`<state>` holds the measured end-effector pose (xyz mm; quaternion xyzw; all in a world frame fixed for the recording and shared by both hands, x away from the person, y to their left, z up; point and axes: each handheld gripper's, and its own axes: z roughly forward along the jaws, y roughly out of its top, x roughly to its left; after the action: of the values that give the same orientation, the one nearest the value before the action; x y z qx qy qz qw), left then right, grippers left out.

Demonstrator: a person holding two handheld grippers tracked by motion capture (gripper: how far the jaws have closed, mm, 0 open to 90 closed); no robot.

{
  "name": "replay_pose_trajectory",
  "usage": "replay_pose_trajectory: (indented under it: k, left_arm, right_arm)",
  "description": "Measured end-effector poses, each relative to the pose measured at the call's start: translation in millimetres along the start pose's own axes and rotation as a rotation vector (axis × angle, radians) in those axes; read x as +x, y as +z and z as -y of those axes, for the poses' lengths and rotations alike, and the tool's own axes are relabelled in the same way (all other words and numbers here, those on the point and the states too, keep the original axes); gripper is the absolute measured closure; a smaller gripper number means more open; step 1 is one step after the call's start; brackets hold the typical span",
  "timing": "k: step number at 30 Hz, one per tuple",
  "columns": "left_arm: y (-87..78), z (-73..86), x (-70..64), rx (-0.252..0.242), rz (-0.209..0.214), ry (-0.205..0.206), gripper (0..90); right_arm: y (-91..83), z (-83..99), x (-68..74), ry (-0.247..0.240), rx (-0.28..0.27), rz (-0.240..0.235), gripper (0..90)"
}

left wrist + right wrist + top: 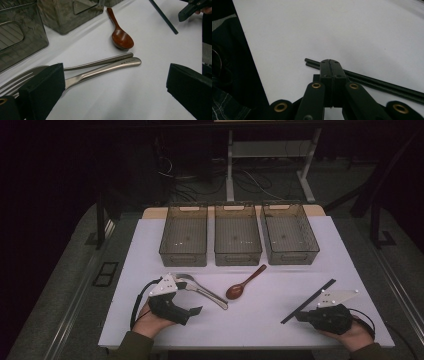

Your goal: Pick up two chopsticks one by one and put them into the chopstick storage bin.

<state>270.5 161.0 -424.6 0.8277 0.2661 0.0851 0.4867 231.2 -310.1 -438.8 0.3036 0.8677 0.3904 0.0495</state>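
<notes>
A metal fork and a metal spoon [206,293] lie side by side on the white table, handles toward the middle. My left gripper [190,298] is open around their near ends. In the left gripper view the fork tines [20,80] run behind the left pad [42,91], and the metal spoon's handle [110,67] lies between the wide jaws [116,80]. A brown wooden spoon [243,284] [120,37] lies just beyond. A pair of black chopsticks [312,297] [372,81] lies at the right. My right gripper [301,316] [329,65] is shut, empty, its tip over their near end.
Three dark see-through bins [183,256] [238,256] [292,255] stand in a row at the back of the table. They look empty. The white table top [250,320] is bare in front of the wooden spoon. My right gripper [192,8] appears at the top right of the left gripper view.
</notes>
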Motion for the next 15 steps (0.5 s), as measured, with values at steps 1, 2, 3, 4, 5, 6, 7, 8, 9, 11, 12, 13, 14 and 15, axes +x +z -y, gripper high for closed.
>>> replay_pose_trajectory:
  k: [1, 2, 3, 4, 5, 6, 7, 8, 9, 11, 12, 13, 14, 15]
  left_arm:
    - [-0.2, 0.0, 0.1, -0.001, 0.0, 0.0, 1.0]
    - [-0.5, 0.1, 0.5, 0.001, -0.003, 0.0, 1.0]
    - [-0.5, 0.1, 0.5, 0.001, -0.003, 0.0, 1.0]
    - [-0.4, 0.3, 0.7, 0.002, -0.002, 0.001, 1.0]
    - [-0.3, 0.4, 0.8, 0.003, -0.003, 0.002, 1.0]
    - [-0.2, 0.5, 0.8, 0.003, -0.002, 0.002, 1.0]
    - [-0.2, 0.5, 0.8, 0.003, -0.002, 0.002, 1.0]
    - [0.0, 0.5, 0.7, 0.003, -0.002, 0.002, 1.0]
    - [0.1, 0.6, 0.6, 0.004, -0.003, 0.0, 1.0]
    - [-0.2, 0.6, 0.9, 0.004, -0.003, 0.002, 1.0]
    - [-0.3, 0.6, 1.0, 0.004, -0.003, 0.002, 1.0]
    - [-0.3, 0.6, 1.0, 0.004, -0.003, 0.002, 1.0]
    - [-0.5, 0.5, 1.0, 0.006, -0.004, 0.002, 1.0]
    - [-0.4, 0.6, 1.0, 0.004, -0.004, 0.002, 1.0]
  right_arm:
    - [0.0, 0.0, 0.0, 0.0, 0.0, 0.0, 88.5]
    - [2.9, -0.8, 0.7, -0.005, 0.004, -0.004, 88.6]
    - [3.9, -1.2, 1.0, -0.007, 0.007, -0.005, 88.6]
    - [5.4, -1.8, 1.7, -0.01, 0.009, -0.008, 88.6]
    - [7.0, -2.3, 2.1, -0.012, 0.011, -0.011, 88.6]
    - [9.1, -3.0, 2.6, -0.013, 0.018, -0.014, 88.6]
    - [11.5, -3.6, 3.3, -0.019, 0.024, -0.018, 88.6]
    - [13.9, -4.2, 3.8, -0.026, 0.029, -0.021, 88.6]
    - [15.7, -4.6, 4.8, -0.027, 0.036, -0.024, 88.6]
    - [18.6, -5.4, 6.4, -0.031, 0.042, -0.028, 88.6]
    - [19.4, -5.6, 6.6, -0.036, 0.046, -0.029, 88.6]
    - [19.4, -5.6, 6.6, -0.036, 0.046, -0.029, 88.6]
    - [21.0, -6.0, 7.5, -0.039, 0.05, -0.033, 88.6]
    - [21.0, -6.0, 7.5, -0.039, 0.05, -0.033, 88.6]
